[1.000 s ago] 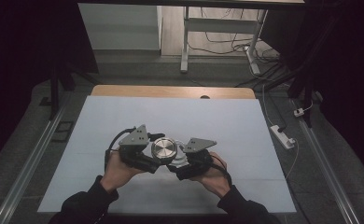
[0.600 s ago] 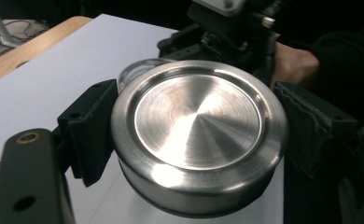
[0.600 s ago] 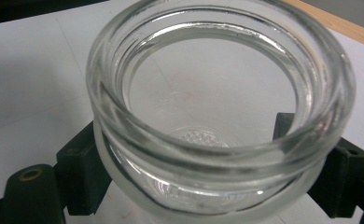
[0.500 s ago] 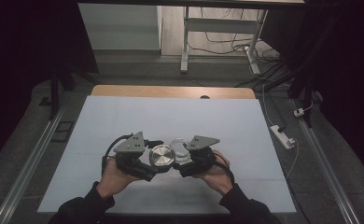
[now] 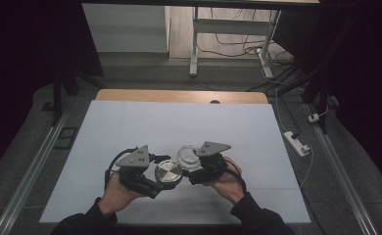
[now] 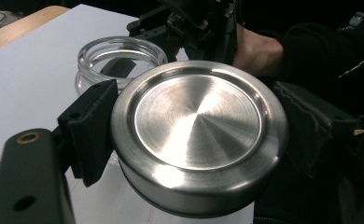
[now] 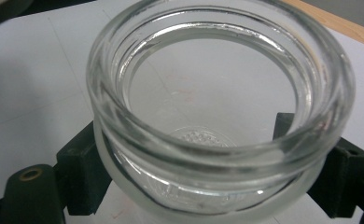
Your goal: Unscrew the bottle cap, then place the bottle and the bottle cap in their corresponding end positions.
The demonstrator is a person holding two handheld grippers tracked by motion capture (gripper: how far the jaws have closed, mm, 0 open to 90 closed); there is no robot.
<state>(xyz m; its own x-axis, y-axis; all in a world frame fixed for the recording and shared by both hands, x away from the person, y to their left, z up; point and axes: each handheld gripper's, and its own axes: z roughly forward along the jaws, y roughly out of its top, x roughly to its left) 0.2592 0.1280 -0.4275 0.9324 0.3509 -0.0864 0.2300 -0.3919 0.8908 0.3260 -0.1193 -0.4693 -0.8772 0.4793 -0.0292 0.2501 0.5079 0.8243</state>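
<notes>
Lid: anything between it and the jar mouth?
Nothing visible. The left gripper holds the lid clear of the jar, which the right gripper grips. The jar mouth is open and looks empty, and only bare table shows in the gap.

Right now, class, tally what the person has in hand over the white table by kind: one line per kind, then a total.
Round brushed-steel lid: 1
Clear round glass jar, open and empty: 1
Black two-jaw claw tools: 2, left claw shut on the lid, right claw shut on the jar
Total: 4
</notes>
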